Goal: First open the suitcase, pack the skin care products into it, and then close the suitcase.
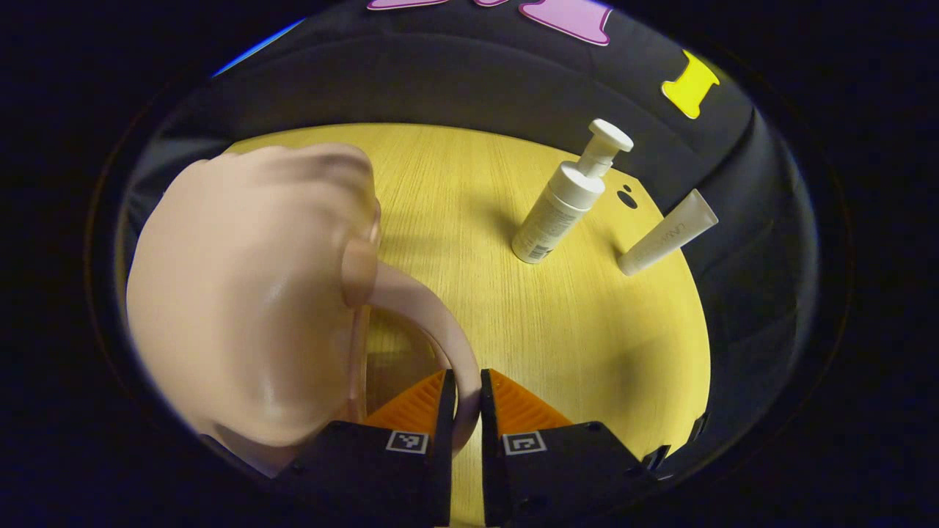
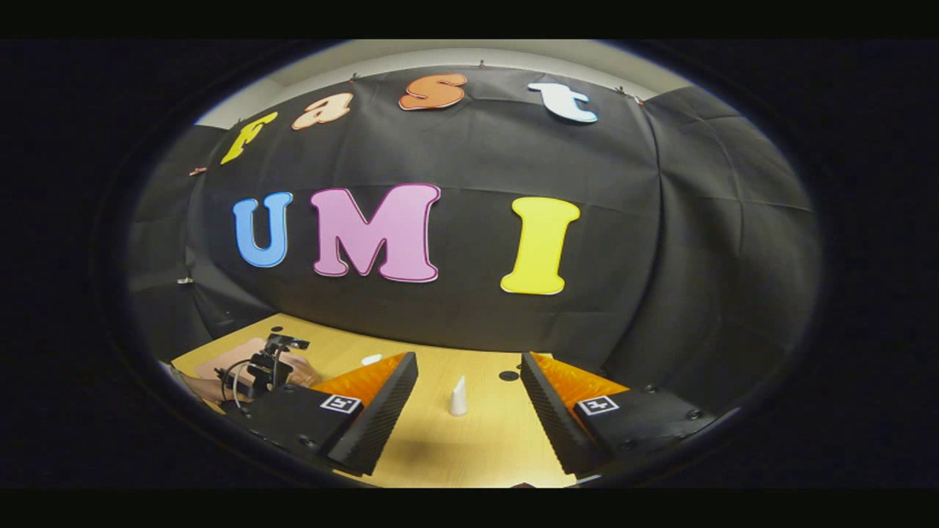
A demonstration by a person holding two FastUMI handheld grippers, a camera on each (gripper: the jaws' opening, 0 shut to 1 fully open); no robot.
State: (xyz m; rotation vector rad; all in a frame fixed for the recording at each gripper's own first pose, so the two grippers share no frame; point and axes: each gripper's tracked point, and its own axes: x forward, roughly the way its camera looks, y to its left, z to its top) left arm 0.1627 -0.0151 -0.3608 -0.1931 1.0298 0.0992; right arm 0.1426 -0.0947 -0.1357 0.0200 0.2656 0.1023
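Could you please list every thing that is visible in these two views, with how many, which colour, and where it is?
suitcase: one, pale pink, on the left part of the table, its handle between the left gripper's fingers
handle: one, pale pink, curved, sticking out from the suitcase
pump bottle: one, white, upright on the table, right of the suitcase
tube: one, white, upright near the table's far right edge
table: one, yellow wood grain
booth wall: one, black cloth, behind the table
left gripper: one, shut on the handle
right gripper: one, open, above the table, holding nothing
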